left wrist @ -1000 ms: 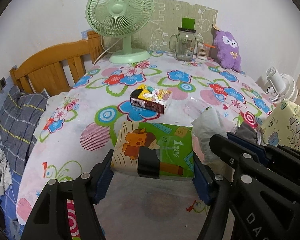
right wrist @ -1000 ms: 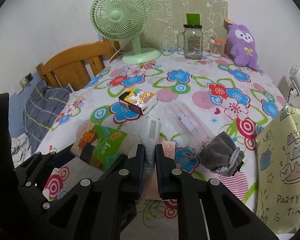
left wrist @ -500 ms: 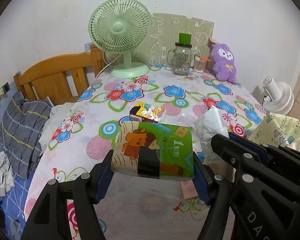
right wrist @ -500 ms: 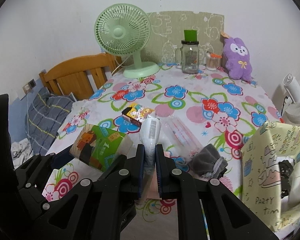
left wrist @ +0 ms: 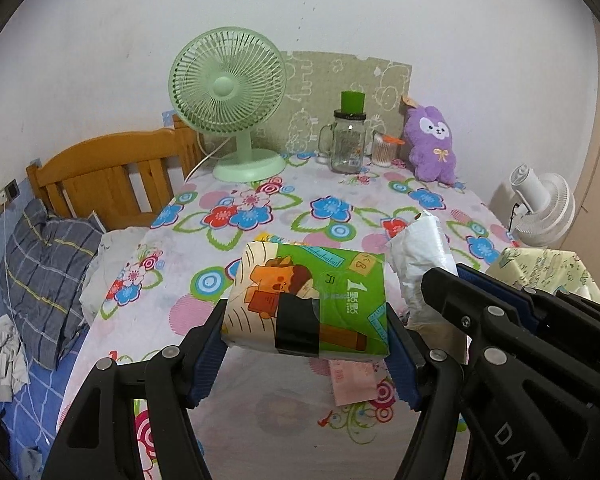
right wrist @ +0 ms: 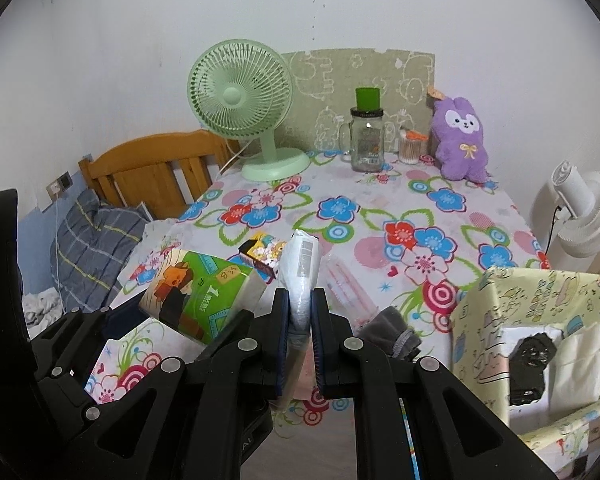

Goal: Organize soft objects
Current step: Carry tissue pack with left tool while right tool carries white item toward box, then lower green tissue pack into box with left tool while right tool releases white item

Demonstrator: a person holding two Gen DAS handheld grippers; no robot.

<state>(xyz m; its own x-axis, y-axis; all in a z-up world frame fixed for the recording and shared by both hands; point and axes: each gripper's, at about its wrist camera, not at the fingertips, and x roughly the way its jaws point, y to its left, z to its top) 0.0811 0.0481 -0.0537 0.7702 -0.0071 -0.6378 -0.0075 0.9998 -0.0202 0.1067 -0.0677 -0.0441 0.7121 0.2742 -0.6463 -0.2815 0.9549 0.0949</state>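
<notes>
Left gripper (left wrist: 306,350) clamped across green tissue pack (left wrist: 308,300), long axis nine-to-three, lifted above flowered table (left wrist: 340,208). Right gripper (right wrist: 300,336) pinched tight on white pouch (right wrist: 300,268), pointing twelve o'clock; patterned box (right wrist: 540,332) at four o'clock.
</notes>
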